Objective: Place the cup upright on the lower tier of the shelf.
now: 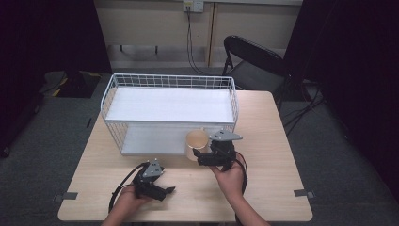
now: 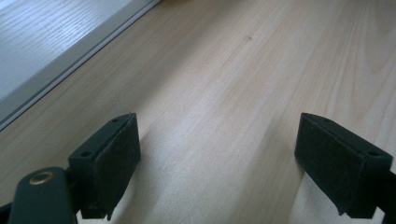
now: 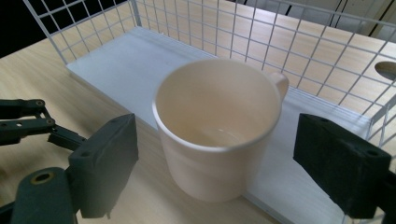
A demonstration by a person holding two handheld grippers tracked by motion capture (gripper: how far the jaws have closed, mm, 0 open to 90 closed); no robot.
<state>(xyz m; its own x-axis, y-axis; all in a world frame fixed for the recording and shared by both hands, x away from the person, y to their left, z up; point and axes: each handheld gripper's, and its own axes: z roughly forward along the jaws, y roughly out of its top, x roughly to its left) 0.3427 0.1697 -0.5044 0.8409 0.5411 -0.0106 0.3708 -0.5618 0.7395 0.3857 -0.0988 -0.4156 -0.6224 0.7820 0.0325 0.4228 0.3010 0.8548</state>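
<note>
A cream mug [image 1: 196, 143] stands upright and empty at the front right corner of a white wire rack [image 1: 109, 94], right by the edge of the rack's lower board [image 1: 146, 141]. In the right gripper view the mug [image 3: 217, 116] sits between the wide-open jaws of my right gripper [image 3: 217, 158], handle turned away, and neither pad touches it. From above, my right gripper [image 1: 201, 157] points left at the mug. My left gripper [image 1: 165, 191] rests near the table's front edge, open over bare wood [image 2: 217, 154].
The rack has a white upper shelf [image 1: 169, 106] and wire walls [image 3: 280, 42] behind the mug. A black folding chair [image 1: 254, 61] stands beyond the table's far right corner. Bare wooden table [image 1: 273, 155] lies to the right of the rack.
</note>
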